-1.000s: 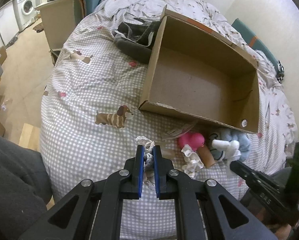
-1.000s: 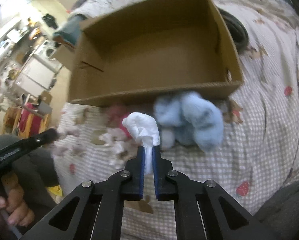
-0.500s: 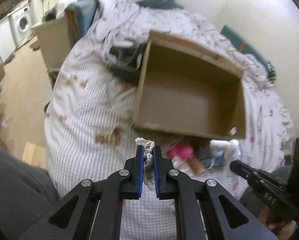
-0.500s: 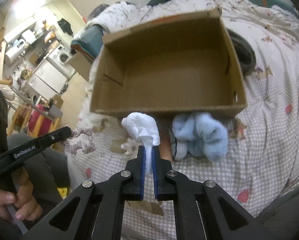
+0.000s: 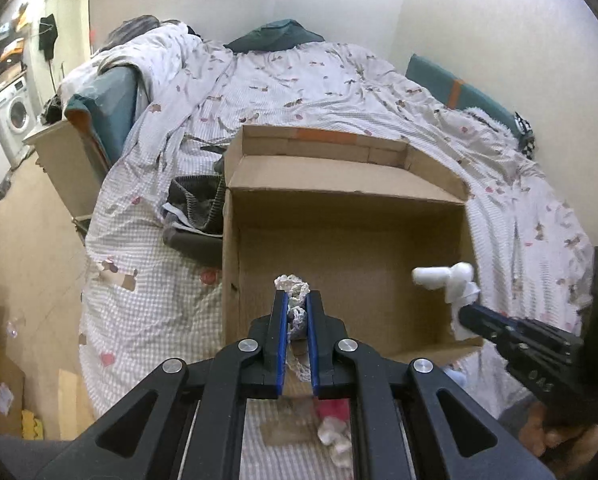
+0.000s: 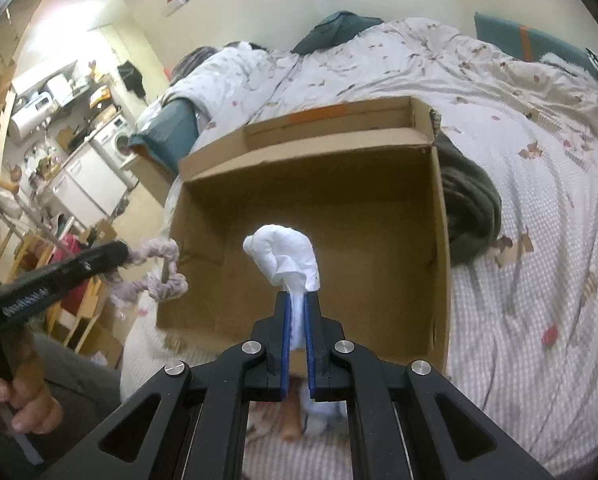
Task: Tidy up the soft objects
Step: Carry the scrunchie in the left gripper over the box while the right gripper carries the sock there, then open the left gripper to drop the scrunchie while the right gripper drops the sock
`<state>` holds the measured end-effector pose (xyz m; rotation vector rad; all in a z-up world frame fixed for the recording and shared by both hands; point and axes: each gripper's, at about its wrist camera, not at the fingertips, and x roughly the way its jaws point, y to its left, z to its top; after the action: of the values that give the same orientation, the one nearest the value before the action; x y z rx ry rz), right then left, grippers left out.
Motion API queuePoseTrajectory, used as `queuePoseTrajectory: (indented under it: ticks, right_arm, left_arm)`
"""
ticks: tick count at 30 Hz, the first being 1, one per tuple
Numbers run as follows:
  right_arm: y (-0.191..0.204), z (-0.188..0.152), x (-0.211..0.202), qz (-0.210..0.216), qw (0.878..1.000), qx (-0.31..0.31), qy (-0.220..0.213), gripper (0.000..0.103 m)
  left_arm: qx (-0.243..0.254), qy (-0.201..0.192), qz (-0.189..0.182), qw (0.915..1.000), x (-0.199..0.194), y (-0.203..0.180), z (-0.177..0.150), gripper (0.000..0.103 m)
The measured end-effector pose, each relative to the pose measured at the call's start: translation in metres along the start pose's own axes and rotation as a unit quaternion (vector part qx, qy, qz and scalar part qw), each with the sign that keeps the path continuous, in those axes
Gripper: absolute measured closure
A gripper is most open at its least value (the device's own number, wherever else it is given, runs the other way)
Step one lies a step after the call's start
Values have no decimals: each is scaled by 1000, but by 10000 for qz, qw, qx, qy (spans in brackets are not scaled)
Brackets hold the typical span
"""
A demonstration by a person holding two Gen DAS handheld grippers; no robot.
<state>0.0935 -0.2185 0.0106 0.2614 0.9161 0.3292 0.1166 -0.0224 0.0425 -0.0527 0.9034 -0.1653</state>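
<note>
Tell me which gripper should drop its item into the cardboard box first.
Either could, but the right gripper looks slightly better placed: its white cloth hangs well over the cardboard box floor. The left gripper holds its lacy scrunchie nearer the box's near-left corner.

Both cameras sit close above the near edge of the cardboard box (image 5: pixel 351 264), looking down along their fingers into it. Both also see the bed (image 6: pixel 531 208) and each other's gripper.
</note>
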Motion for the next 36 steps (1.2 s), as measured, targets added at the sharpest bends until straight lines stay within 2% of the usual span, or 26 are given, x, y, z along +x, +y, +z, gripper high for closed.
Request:
queuePoseTrajectory:
  ticks: [2, 5, 12, 18, 27, 32, 34, 36]
  right_arm:
    - [-6, -2, 7, -47, 9999, 92, -88, 95]
    - [-11, -8, 16, -244, 9996, 157, 9, 95]
    - [-19, -14, 27, -421, 9987, 246, 177, 95]
    - [-14, -16, 30, -443, 9987, 152, 218, 95]
    - [-15, -18, 32, -472, 9983, 215, 258, 94]
    - [-15, -18, 33, -438, 9985, 186, 278, 94]
    - [-15, -18, 33, -451, 9984, 169, 283, 94]
    - [-15, -18, 33, -441, 9985, 173, 278, 94]
  left_arm:
    - [-110, 108, 49, 9999, 17, 4, -7, 95]
    - [-279, 301, -55, 9991, 30, 8, -13, 95]
    - [-199, 171, 122, 9996, 32, 8, -16, 95]
    - [-366, 179, 66, 9991, 35, 14, -20, 94]
    - [-60, 46, 162, 9998, 33, 5, -23, 94]
    - [-9, 199, 202, 9996, 39, 3, -26, 93]
    - [0, 238, 231, 9994, 40, 2, -27, 92]
    - [12, 255, 256, 9993, 41, 1, -28, 86]
